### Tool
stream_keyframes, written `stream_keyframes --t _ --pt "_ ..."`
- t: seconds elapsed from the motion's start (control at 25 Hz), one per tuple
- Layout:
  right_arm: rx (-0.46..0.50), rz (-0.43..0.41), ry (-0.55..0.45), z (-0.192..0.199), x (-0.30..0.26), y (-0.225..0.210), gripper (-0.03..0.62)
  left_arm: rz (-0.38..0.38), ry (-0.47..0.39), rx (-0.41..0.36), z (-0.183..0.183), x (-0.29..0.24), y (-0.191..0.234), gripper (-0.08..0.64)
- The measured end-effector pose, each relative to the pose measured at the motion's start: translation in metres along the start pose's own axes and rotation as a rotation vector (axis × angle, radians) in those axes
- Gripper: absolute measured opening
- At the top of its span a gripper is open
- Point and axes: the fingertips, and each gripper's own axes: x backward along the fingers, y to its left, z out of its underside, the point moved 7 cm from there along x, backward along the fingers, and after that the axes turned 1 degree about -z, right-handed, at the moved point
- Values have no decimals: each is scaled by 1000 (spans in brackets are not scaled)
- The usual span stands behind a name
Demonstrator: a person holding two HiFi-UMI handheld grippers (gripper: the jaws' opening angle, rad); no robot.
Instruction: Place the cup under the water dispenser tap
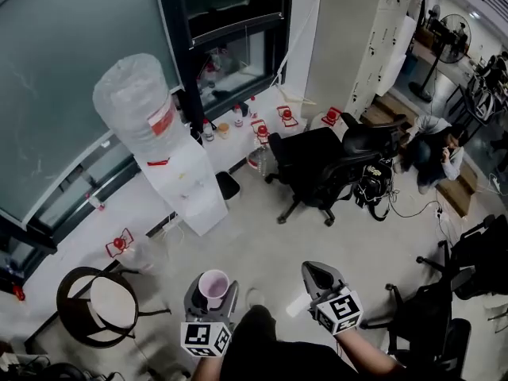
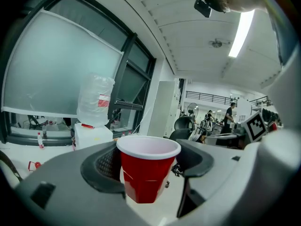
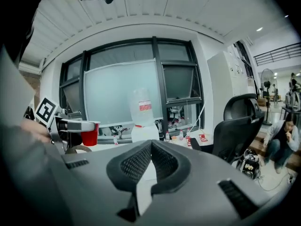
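A red plastic cup (image 1: 213, 286) with a white inside stands upright between the jaws of my left gripper (image 1: 212, 294), which is shut on it and carries it above the floor. In the left gripper view the cup (image 2: 148, 168) fills the gap between the two dark pads (image 2: 101, 166). The white water dispenser (image 1: 186, 185) with a clear bottle (image 1: 131, 101) on top stands ahead against the window wall, well apart from the cup. Its tap is too small to make out. My right gripper (image 1: 320, 278) hovers beside the left one, shut and empty.
A black office chair (image 1: 317, 165) stands right of the dispenser. A round stool (image 1: 99, 308) sits at the lower left. A person crouches (image 1: 440, 153) at the far right, near more chairs (image 1: 468, 268). Small bottles (image 1: 238, 121) line the low window ledge.
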Motion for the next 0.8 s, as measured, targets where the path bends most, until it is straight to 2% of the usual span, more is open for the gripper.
stream_keyframes --t 0.36,0.8 --pt "26 -25 38 -42 -95 -5 -2 10 -10 49 -28 -65 63 334" --pt "121 -115 45 -80 -180 17 -2 -44 -51 86 -38 -91 138 334"
